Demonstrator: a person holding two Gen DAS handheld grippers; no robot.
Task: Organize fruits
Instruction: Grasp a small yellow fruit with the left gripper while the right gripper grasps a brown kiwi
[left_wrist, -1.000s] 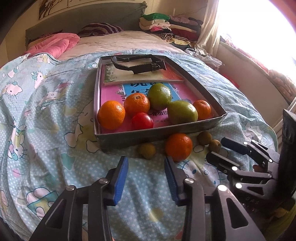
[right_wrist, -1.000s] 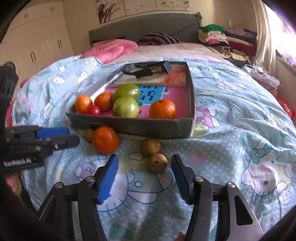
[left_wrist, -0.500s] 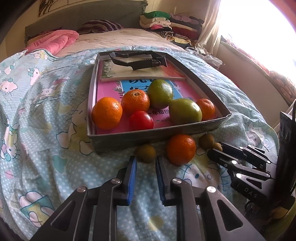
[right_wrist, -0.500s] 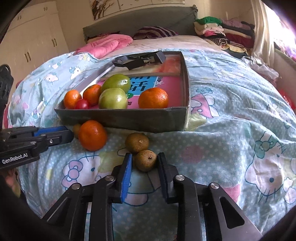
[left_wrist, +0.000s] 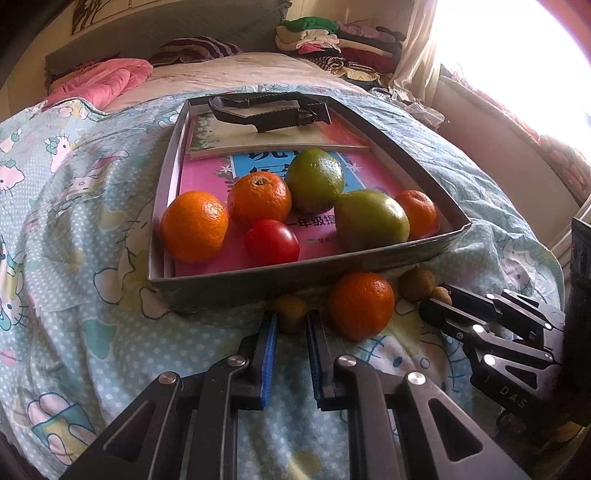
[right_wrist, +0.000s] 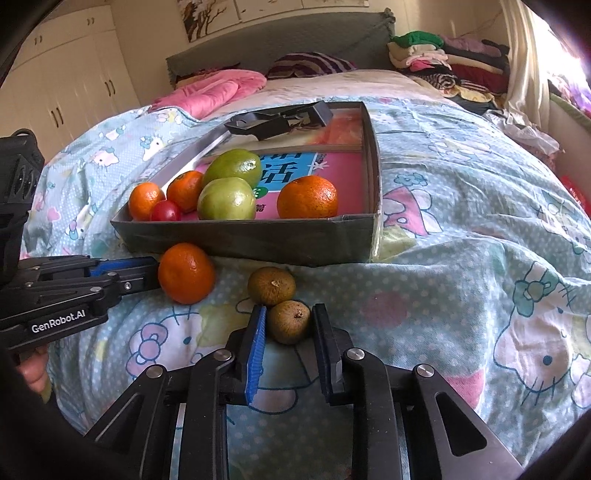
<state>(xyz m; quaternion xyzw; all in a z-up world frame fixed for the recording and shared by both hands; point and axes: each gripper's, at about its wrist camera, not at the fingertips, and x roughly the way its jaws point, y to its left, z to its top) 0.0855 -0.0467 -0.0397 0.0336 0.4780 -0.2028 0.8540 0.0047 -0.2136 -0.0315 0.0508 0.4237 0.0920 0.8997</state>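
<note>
Fruit lies in two groups on the patterned bedspread (right_wrist: 461, 206): several pieces already inside the grey tray (left_wrist: 258, 282), and four left on the cloth just in front of its near wall. Furthest left of those, the left gripper (left_wrist: 290, 325) has its blue-lined jaws drawn in on a small brown-green fruit (left_wrist: 288, 312) that sits tight against the tray wall; the pads appear to press its sides, though only its top shows between them. Next along, a loose orange (left_wrist: 360, 304) rests just beside that gripper's right finger, so the lift should probably go straight up before moving over the wall, or the finger may nudge the orange and roll it. Further right lie two brown fruits touching one another: the far one (right_wrist: 271, 286) is free, and the right gripper (right_wrist: 289, 325) is clamped on the near one (right_wrist: 289, 321), its pads against both sides. Since the pair touch, raising the held fruit cleanly upward seems wiser than dragging it. Both fruits look small, round and firm, so a steady squeeze should carry them, and each needs to clear the tray's rim before release inside, into the open pink area rather than onto the fruit there.
</note>
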